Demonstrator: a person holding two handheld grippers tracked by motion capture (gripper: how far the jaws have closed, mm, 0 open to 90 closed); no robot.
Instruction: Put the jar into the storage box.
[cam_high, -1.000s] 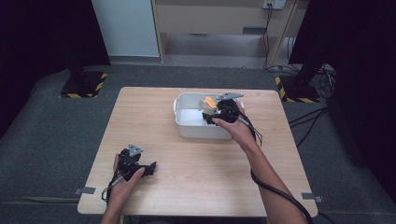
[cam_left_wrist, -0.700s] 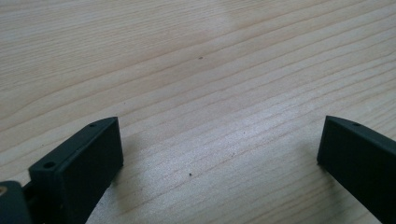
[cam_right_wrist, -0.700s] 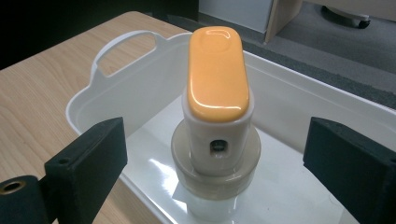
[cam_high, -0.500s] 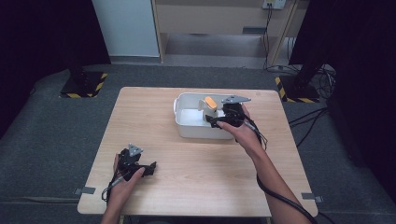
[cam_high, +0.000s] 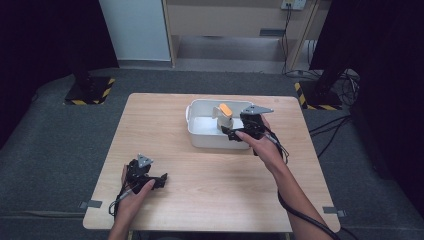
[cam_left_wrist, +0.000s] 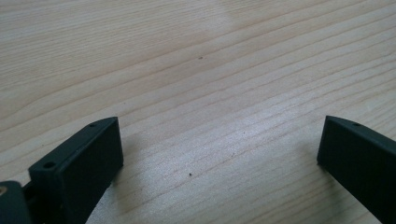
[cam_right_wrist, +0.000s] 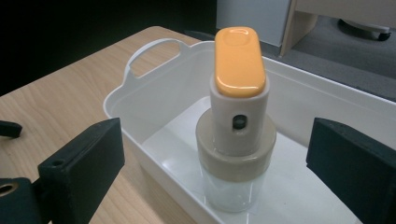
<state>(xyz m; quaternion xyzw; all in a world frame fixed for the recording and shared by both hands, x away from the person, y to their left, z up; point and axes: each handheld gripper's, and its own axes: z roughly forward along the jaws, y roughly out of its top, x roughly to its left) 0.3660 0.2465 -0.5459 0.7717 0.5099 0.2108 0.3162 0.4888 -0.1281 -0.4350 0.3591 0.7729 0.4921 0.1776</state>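
Scene: light wooden table (cam_high: 210, 200) w/ a white rectangular plastic tub with handles (cam_high: 200, 137) on its far half.
Thing in hand: clear-bodied dispenser bottle with a beige collar and orange oval cap (cam_right_wrist: 236, 130); it stands upright inside the tub, on the tub's floor, toward the side nearest your right hand. In the high view the bottle (cam_high: 223, 116) shows just left of your right gripper.
Right gripper (cam_high: 239, 131): your jaws have just been opening & now stand wide, released. In the right gripper view (cam_right_wrist: 215, 154) the bottle sits between the two black jaws but apart from both; pads don't press on it. Gripper is at the tub's near-right rim, pointing into the tub.
Left gripper (cam_high: 159, 181): you hold it low over the table's near-left part, well apart from the tub. In the left gripper view (cam_left_wrist: 219, 149) jaws are spread wide, nothing between them, just bare wood grain below.
Tub handle (cam_right_wrist: 152, 53): loop on the far end wall, as seen along your right jaws.
Surroundings: grey carpet floor (cam_high: 50, 145) round the table.
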